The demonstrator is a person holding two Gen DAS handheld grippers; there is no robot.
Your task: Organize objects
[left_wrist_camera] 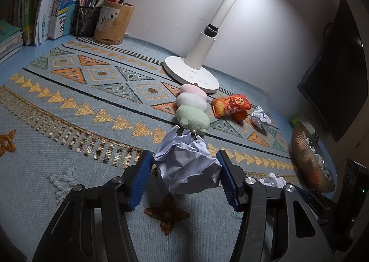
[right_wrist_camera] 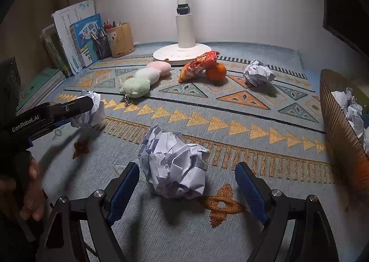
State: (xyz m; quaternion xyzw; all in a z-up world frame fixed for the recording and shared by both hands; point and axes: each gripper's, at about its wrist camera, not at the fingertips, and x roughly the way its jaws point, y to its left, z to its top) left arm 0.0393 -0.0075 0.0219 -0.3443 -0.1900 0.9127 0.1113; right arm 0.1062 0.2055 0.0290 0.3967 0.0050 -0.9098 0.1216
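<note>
My left gripper (left_wrist_camera: pixel 184 158) is shut on a crumpled white paper ball (left_wrist_camera: pixel 186 167), its blue pads pressing both sides. In the right wrist view that ball (right_wrist_camera: pixel 92 112) hangs just above the mat at the left, behind one of the left fingers (right_wrist_camera: pixel 78 105). My right gripper (right_wrist_camera: pixel 186 169) stands open, and a second paper ball (right_wrist_camera: pixel 175 165) lies on the mat between its fingertips, untouched. A third paper ball (right_wrist_camera: pixel 259 72) lies further back on the right. A brown ribbed basket (right_wrist_camera: pixel 339 119) at the right edge holds more crumpled paper.
A pink, white and green plush (right_wrist_camera: pixel 147 77), a red snack packet (right_wrist_camera: pixel 198 66) and an orange (right_wrist_camera: pixel 216 72) lie in front of the white lamp base (right_wrist_camera: pixel 177 54). Pen holders (left_wrist_camera: pixel 113 22) and books (left_wrist_camera: pixel 57 4) stand at the back left. A dark monitor (left_wrist_camera: pixel 334 73) is on the right.
</note>
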